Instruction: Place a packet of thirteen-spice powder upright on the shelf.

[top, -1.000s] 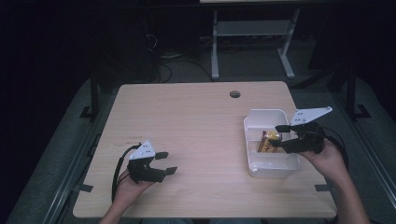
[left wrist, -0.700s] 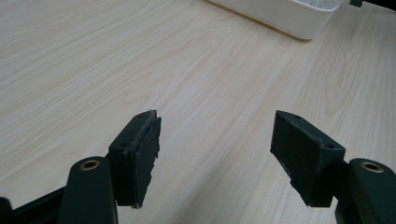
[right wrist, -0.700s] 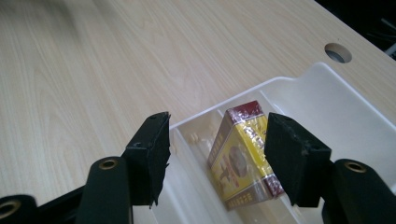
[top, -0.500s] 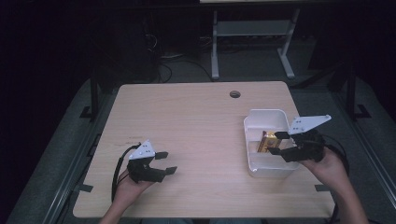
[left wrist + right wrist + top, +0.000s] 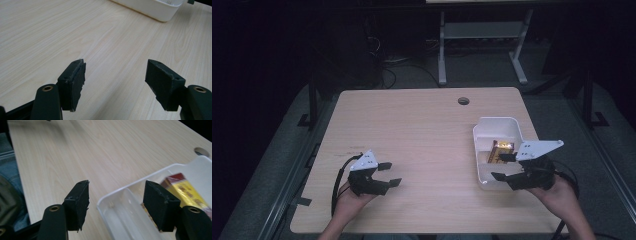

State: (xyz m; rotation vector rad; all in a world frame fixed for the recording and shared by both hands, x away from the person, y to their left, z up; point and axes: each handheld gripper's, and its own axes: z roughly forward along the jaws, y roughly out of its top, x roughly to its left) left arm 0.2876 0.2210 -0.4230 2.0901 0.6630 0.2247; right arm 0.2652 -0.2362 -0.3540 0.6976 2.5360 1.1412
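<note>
Right gripper pulls back toward the person, jaws open and empty, straddling the white plastic bin near rim, yellow-and-red box just ahead; left gripper open, well apart.

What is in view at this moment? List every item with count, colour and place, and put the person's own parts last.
table: one, light wood, centre of the high view, with a round hole near its far edge
tray: one, white, with compartments, on the table's right side
packet: one, yellow and red, lying inside the tray
frame: one, grey metal, on the floor beyond the table
left tongs: one, black, open, holding nothing, over the table's near left part
right tongs: one, black, open, holding nothing, at the tray's near end
hands: two, left hand and right hand, coming in from the bottom edge
</note>
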